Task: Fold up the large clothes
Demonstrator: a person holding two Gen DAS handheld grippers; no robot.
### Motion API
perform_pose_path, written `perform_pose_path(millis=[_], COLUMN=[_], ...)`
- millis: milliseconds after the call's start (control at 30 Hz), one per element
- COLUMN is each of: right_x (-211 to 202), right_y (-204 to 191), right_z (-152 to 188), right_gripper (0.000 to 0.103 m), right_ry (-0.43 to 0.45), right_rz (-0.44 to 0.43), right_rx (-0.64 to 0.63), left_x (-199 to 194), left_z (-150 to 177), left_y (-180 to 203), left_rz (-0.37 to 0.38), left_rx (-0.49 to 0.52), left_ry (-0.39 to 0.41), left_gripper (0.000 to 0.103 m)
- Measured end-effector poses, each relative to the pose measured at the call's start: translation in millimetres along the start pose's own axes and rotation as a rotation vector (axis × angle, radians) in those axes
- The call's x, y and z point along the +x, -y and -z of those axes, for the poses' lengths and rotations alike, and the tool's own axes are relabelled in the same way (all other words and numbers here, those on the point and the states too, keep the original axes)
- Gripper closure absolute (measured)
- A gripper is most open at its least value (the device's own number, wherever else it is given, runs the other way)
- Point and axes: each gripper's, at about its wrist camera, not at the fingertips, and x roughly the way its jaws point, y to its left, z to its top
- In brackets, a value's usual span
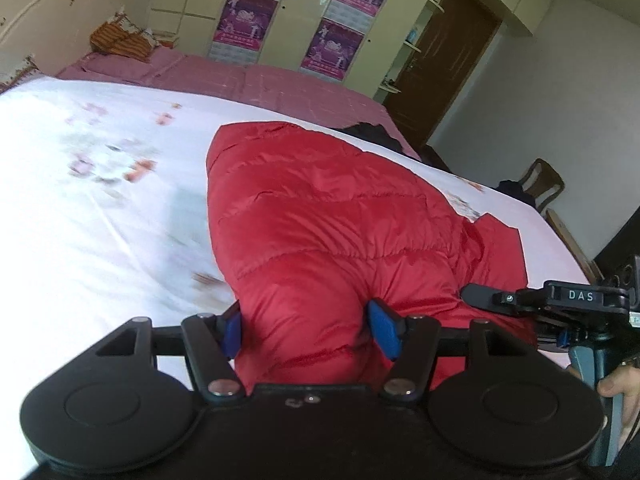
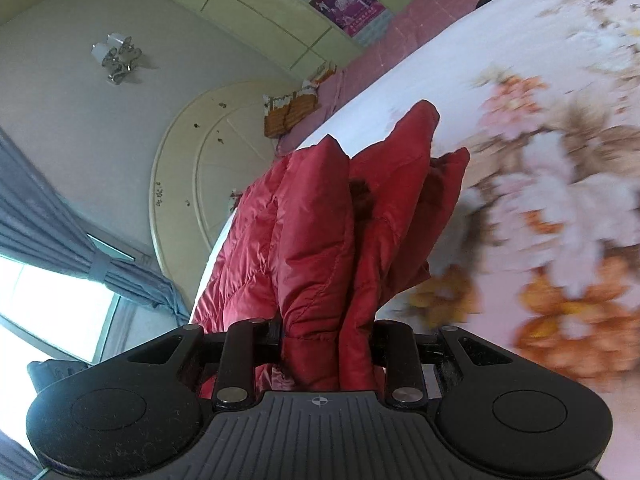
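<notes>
The red jacket lies on the floral bed, its near edge bunched and gripped by both claws: the left claw clamps a thick fold at 6 o'clock, and the right claw clamps stacked layers, with its body visible at 3 o'clock in the left view.

a bedroom in a home is shown. a large bed is covered with a white floral sheet over a pink one, and a cream arched headboard stands at its end. a tall pale wardrobe with purple posters, a brown wooden door, a wooden chair and blue tied curtains at a window are seen.
</notes>
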Motion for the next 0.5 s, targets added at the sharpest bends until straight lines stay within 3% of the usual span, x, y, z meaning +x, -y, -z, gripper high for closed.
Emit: perform_pose_path(millis=[233,500], right_x=[72.3,127.5], right_y=[-21.6,-23.3], right_z=[-1.2,0.0], right_gripper=[0.075,0.075], right_ry=[-0.026,-0.061], right_rz=[-0.006,0.008], right_rx=[-0.019,-0.025], left_x=[3.2,14.9], left_z=[-16.9,-24.9], left_y=[-45.0,-82.1], left_rz=[-0.058,-0.13], left_rx=[-0.004,0.007], left_ry=[0.01,0.023], left_gripper=[0.042,0.042])
